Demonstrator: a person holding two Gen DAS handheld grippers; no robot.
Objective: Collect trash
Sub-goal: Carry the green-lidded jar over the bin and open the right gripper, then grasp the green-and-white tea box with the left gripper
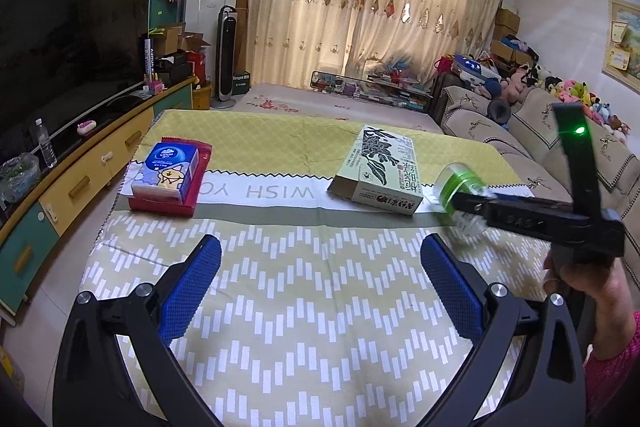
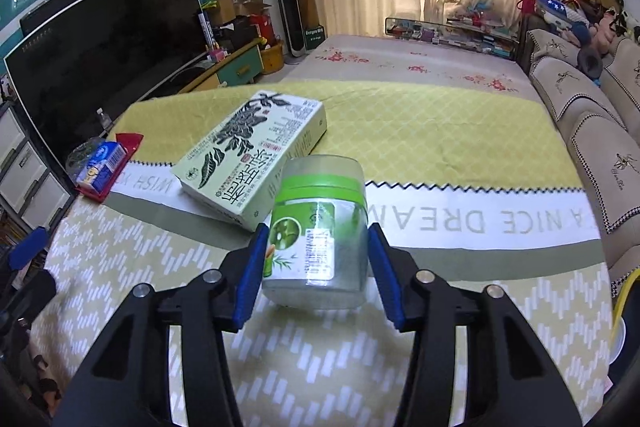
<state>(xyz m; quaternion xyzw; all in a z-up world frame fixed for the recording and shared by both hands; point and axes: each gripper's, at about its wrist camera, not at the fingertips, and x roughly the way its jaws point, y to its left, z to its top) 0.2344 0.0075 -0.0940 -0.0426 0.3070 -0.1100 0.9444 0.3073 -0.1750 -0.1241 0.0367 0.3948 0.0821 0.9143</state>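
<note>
A clear plastic jar (image 2: pixel 318 231) with a green band and label is held between the blue pads of my right gripper (image 2: pixel 318 249), lifted and tilted above the table; it also shows in the left wrist view (image 1: pixel 460 191). A pale green carton (image 2: pixel 252 155) with dark leaf print lies flat on the tablecloth just beyond it, and in the left wrist view (image 1: pixel 378 169). A blue tissue pack (image 1: pixel 168 169) rests on a red packet (image 1: pixel 160 203) at the left. My left gripper (image 1: pixel 320 255) is open and empty over the patterned cloth.
The table carries a green and yellow cloth (image 1: pixel 312 307). A TV (image 1: pixel 68 47) on a low cabinet (image 1: pixel 80 171) stands to the left. A sofa (image 1: pixel 552 147) with plush toys lies to the right. A floral mat and curtains lie beyond.
</note>
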